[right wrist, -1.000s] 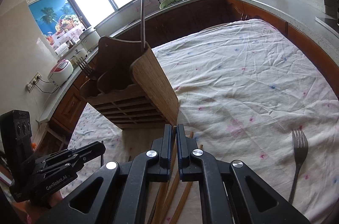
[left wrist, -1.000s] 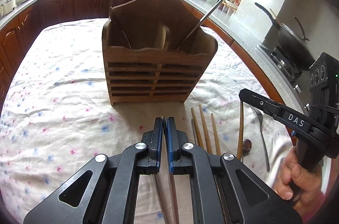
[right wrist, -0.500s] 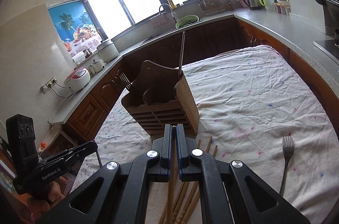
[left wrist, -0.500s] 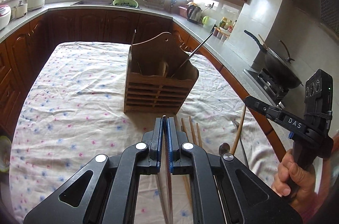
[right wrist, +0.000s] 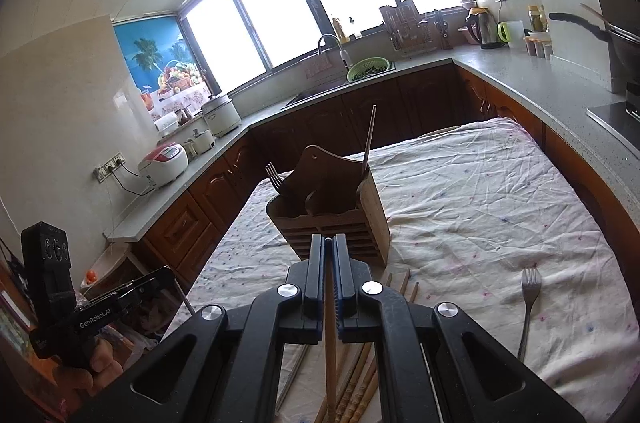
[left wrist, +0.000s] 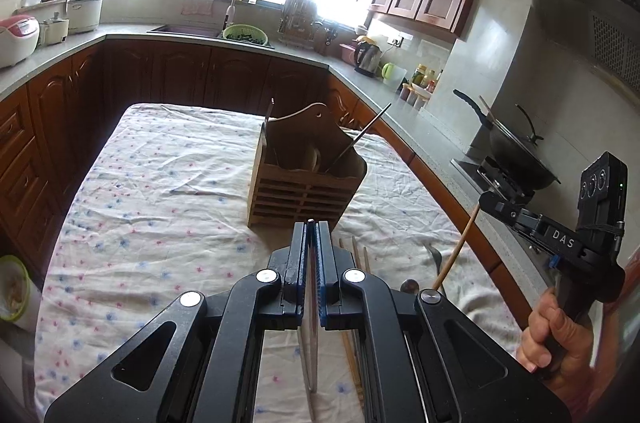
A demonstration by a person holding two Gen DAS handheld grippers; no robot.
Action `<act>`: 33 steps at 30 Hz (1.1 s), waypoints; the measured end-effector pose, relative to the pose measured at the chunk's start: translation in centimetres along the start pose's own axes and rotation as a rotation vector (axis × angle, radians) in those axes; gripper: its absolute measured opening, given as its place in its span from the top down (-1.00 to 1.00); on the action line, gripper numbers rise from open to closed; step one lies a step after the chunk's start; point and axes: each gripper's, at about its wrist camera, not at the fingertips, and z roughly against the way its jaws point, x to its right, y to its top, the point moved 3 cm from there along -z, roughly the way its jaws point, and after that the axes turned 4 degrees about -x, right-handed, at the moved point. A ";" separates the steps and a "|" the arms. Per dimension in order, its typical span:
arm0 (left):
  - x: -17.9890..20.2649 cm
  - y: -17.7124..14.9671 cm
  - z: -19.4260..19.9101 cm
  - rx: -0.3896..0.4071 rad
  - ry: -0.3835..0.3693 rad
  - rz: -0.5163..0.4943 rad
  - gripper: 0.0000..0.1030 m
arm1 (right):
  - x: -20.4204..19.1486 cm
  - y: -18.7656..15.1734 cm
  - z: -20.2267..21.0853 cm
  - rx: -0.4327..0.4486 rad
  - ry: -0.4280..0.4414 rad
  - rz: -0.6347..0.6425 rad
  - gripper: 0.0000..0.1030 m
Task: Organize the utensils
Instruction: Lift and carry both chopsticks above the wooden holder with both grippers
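A slatted wooden utensil holder [right wrist: 332,219] stands upright on the floral cloth, a fork [right wrist: 276,179] tines-up in its left compartment, a thin metal handle [right wrist: 369,139] leaning from the right. Wooden chopsticks [right wrist: 356,387] lie loose before it; another fork [right wrist: 528,307] lies apart, at right

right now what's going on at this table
A person is sorting utensils into a wooden caddy on a cloth-covered table, a handheld gripper in each hand. The right gripper has its jaws shut on a wooden chopstick; the left gripper is shut on a thin metal utensil. The caddy already holds a fork and a long metal piece. More chopsticks and another fork lie on the cloth.
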 end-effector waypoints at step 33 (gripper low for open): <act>-1.2 11.3 1.6 0.270 0.021 0.061 0.94 | -1.0 8.7 0.7 0.219 0.011 0.025 0.94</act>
